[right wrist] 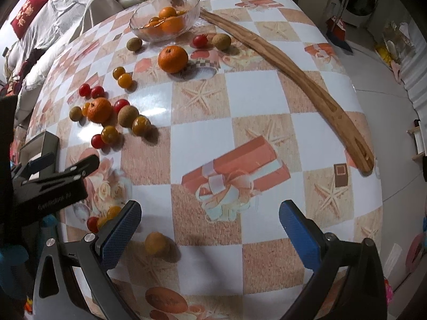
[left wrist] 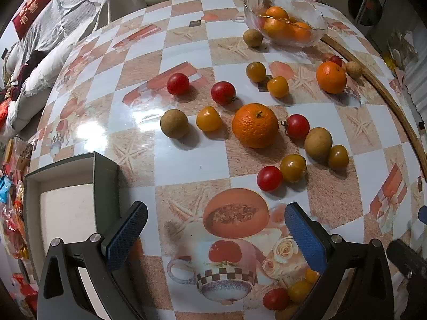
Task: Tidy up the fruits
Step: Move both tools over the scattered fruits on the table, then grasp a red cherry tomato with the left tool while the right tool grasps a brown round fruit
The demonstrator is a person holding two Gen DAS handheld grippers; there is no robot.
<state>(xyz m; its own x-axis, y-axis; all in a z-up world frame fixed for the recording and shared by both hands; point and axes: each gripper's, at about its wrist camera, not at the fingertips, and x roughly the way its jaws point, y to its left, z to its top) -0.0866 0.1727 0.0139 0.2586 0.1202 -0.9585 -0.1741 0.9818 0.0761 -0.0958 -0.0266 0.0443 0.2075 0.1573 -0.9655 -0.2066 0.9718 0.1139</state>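
A glass bowl (left wrist: pixel 315 16) (right wrist: pixel 192 2) at the table's far side holds several oranges. Loose on the checked tablecloth lie a large orange (left wrist: pixel 254 125) (right wrist: pixel 99 110), a second orange (left wrist: pixel 331 76) (right wrist: pixel 173 59), several red and yellow cherry tomatoes and brown longans. My left gripper (left wrist: pixel 216 229) stands open low over the near table, short of the large orange, with nothing between its blue pads. My right gripper (right wrist: pixel 210 226) is open too, over bare cloth, with a small yellowish fruit (right wrist: pixel 157 243) just inside its left finger. The left gripper (right wrist: pixel 64 166) shows at the left of the right wrist view.
A grey box (left wrist: pixel 66 202) with a white inside sits at the table's near left corner. A long curved wooden stick (right wrist: pixel 307 80) lies along the right side. A sofa with bedding and clothes stands behind the table. Tiled floor lies past the right edge.
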